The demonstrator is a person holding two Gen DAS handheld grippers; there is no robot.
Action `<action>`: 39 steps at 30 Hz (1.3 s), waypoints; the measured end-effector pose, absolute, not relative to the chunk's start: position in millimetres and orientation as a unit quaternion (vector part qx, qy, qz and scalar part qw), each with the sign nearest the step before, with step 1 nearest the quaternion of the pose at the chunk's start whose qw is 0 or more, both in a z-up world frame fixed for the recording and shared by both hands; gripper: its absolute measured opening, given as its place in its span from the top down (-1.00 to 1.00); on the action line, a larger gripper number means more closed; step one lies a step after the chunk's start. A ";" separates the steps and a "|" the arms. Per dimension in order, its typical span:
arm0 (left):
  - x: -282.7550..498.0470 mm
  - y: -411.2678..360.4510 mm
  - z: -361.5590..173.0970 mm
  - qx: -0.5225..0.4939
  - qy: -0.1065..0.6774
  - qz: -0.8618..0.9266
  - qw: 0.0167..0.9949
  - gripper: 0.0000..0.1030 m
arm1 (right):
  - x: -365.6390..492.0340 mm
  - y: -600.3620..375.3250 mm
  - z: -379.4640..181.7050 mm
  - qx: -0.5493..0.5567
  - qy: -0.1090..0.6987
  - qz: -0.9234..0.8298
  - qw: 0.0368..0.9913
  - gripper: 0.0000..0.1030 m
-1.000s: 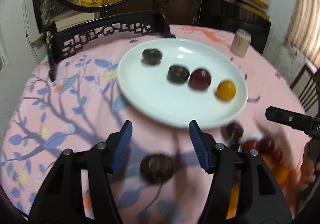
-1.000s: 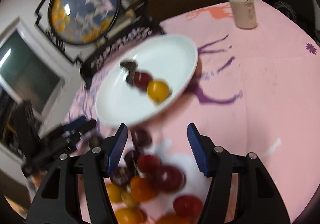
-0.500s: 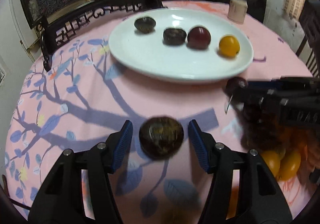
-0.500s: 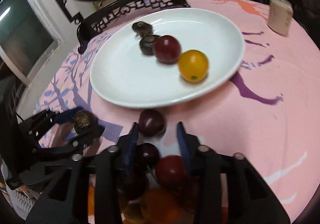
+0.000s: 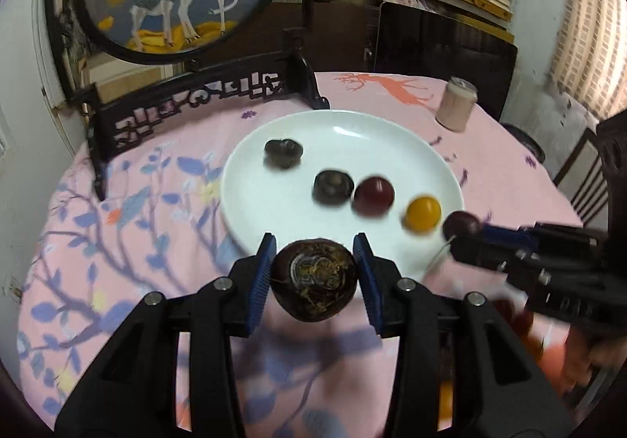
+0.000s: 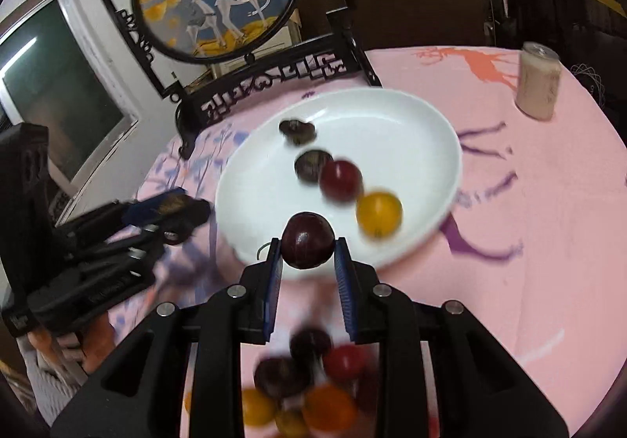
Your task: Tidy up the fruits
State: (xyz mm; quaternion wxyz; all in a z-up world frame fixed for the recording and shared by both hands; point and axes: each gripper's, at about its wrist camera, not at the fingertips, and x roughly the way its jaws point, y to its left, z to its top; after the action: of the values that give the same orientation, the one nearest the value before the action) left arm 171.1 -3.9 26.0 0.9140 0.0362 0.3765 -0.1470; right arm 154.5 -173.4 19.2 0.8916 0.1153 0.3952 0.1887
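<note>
My left gripper [image 5: 313, 269] is shut on a dark brown water chestnut [image 5: 314, 284] and holds it above the cloth at the near rim of the white plate [image 5: 282, 132]. My right gripper [image 6: 307, 259] is shut on a dark red cherry [image 6: 308, 240], lifted at the plate's [image 6: 415, 124] near rim. On the plate lie two dark chestnuts [image 5: 283, 152], a red cherry [image 5: 374, 196] and a yellow tomato [image 5: 422, 212]. The right gripper shows in the left wrist view [image 5: 466, 232] with the cherry [image 5: 461, 225]. The left gripper shows in the right wrist view [image 6: 184, 209].
A heap of red, dark and orange fruits [image 6: 309, 383] lies on the pink cloth under my right gripper. A black carved screen stand [image 5: 188, 93] stands behind the plate. A beige can [image 5: 456, 108] stands at the back right. A dark chair [image 5: 588, 179] is at the right edge.
Both grippers closed and lifted: the left took the chestnut off the cloth, the right took a cherry from beside the heap. Both moved toward the plate.
</note>
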 end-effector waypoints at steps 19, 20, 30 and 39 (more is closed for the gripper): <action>128.7 26.4 -3.2 0.040 0.377 -0.121 0.917 -0.43 | 97.9 -217.0 5.1 0.157 0.366 0.164 0.903 -0.14; 121.3 28.1 -4.8 0.044 0.378 -0.122 0.917 -0.43 | 91.5 -219.7 2.9 0.159 0.367 0.164 0.902 -0.14; 44.9 46.5 -24.7 0.065 0.388 -0.131 0.910 -0.46 | 30.9 -240.6 -6.1 0.194 0.348 0.168 0.902 -0.14; 31.3 34.0 -41.8 0.105 0.406 -0.136 0.898 -0.44 | -2.7 -250.7 -27.5 0.207 0.363 0.157 0.895 -0.14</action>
State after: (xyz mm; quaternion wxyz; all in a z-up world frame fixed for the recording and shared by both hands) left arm 31.3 34.0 -41.8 0.8977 0.1053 0.4056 -0.1360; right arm -2.7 -250.7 -27.5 0.8950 0.2065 0.3629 0.1567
